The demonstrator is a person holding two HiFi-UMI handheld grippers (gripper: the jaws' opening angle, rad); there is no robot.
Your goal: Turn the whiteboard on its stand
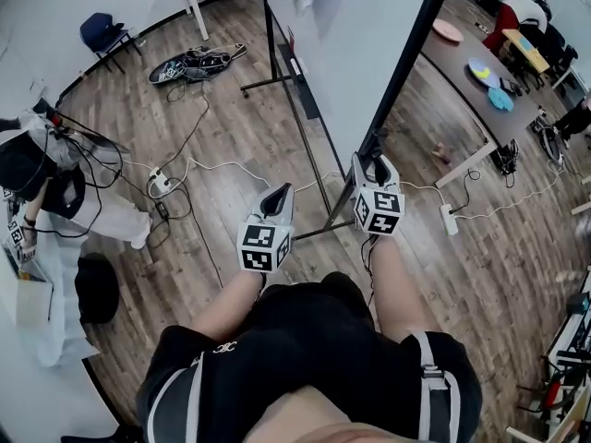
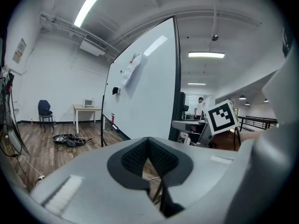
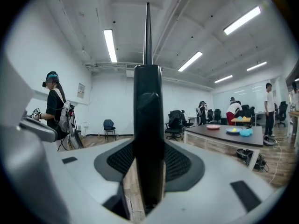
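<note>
The right claw is gripping the black side edge of the whiteboard near its lower corner. The board is standing upright on its stand on the wooden floor. The left claw is hanging clenched and empty, just beside the right one and apart from the board.

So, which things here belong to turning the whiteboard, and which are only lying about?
Belong to the job: whiteboard; its black side post; right hand-held gripper, closed on that post; left hand-held gripper, shut and empty.

Lying about: white power strip; cable heap; blue chair; long table.
</note>
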